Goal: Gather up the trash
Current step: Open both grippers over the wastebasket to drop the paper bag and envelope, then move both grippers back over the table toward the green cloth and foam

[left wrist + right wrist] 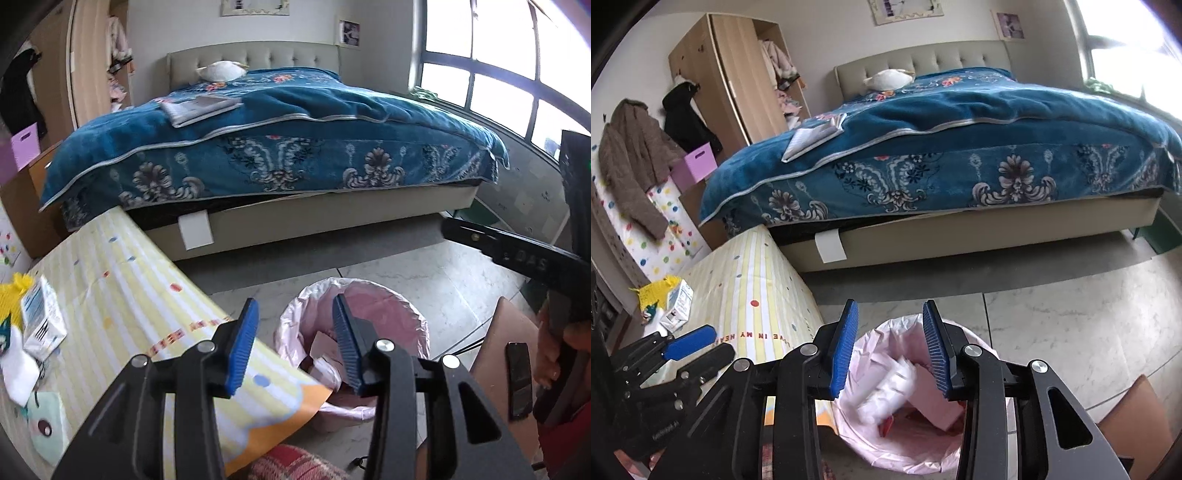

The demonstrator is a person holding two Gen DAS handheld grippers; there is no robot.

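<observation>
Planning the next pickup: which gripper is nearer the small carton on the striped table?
Left. The left gripper hangs at the table's edge, nearer the small carton; the right gripper is over the bin, farther off.

Pink-lined bin on floor holds blurred white trash.

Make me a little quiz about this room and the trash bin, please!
1. True or false: the right gripper is holding a piece of trash.
2. What lines the trash bin? A) a pink bag B) a black bag C) nothing
3. Fill in: the small carton lies on the striped ____.

Key
1. False. Its fingers stand apart over the bin with nothing between them; white crumpled trash is inside the bin.
2. A
3. Tablecloth
</observation>
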